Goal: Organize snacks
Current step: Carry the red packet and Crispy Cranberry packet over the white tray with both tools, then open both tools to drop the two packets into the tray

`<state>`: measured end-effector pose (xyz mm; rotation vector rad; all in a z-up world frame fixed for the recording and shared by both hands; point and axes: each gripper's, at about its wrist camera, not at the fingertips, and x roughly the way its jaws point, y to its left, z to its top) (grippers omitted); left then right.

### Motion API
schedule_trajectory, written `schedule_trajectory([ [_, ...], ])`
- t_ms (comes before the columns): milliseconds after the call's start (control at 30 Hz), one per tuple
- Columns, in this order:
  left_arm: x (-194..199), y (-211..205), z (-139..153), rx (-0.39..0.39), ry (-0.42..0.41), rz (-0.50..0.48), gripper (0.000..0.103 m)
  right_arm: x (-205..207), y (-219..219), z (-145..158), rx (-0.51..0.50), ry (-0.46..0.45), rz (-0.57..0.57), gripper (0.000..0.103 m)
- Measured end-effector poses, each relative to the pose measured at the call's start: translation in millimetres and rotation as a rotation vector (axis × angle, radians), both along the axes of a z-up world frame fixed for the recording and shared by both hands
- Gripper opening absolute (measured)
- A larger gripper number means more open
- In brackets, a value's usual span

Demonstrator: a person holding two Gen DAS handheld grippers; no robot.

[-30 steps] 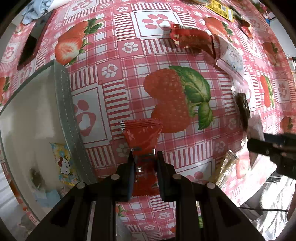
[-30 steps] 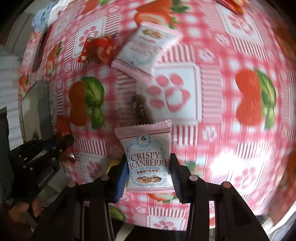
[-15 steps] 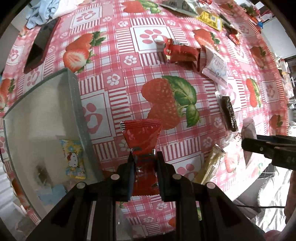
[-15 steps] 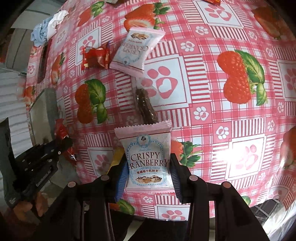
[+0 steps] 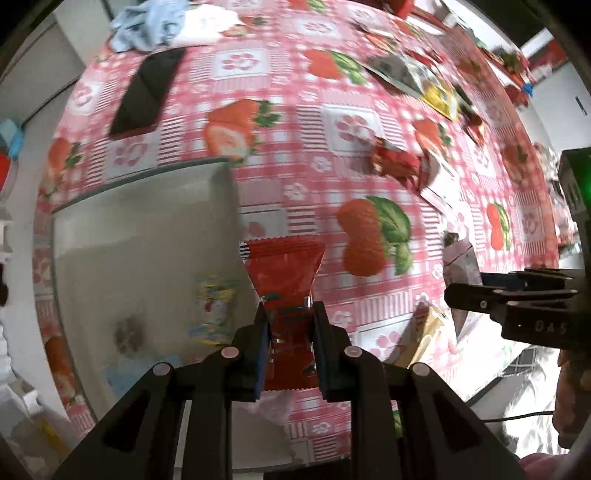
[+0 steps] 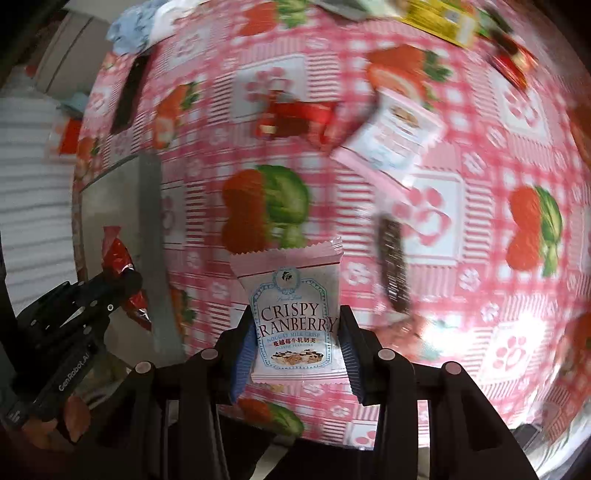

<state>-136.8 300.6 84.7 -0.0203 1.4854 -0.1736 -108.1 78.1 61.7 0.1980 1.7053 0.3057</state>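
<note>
While both claws carry a snack each, the view has swung toward the grey bin at the table's near left edge: compared with half a second ago, the left claw [image 5: 290, 317] has moved so that the bin [image 5: 147, 229] fills more of its camera, and the red packet [image 5: 284, 273] clamped between its fingers now overlaps the bin's right rim. This suggests the drop-off step is close for the left side. The right claw [image 6: 295, 332] is closed on the cranberry crisp packet [image 6: 295, 314], held upright above the table [image 6: 461, 332], and has also turned toward the bin, which now appears at its left. Inside the bin lie a small cartoon-print packet [image 5: 214, 306] and other items too blurred to identify. Nearest on the table, a yellow stick snack [image 5: 424, 332] lies by the front edge, and a dark bar [image 6: 393, 273] rests just right of the held cranberry packet. Further out lie a second cranberry crisp packet [image 6: 395, 136] and a red wrapped snack [image 6: 295, 122] side by side. Beyond these, a black phone [image 5: 147, 92], crumpled cloth [image 5: 147, 22] and more packets occupy the far edge. The two claws converge on one bin; judged from their positions, a collision is possible.
</note>
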Motion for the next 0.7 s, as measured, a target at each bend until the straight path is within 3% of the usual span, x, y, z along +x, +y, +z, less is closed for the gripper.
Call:
schedule_trajectory([
  [300,-4.6,59.7,-1.7,0.022,-0.012,0.152,0.023,12.2,83.7,-0.9,0.012,-0.028,0.139,0.045],
  [700,-18.3,114.0,-12.6,0.038,0.024,0.221,0.023,12.8,186.5,2.4,0.033,-0.054,0.308,0.045],
])
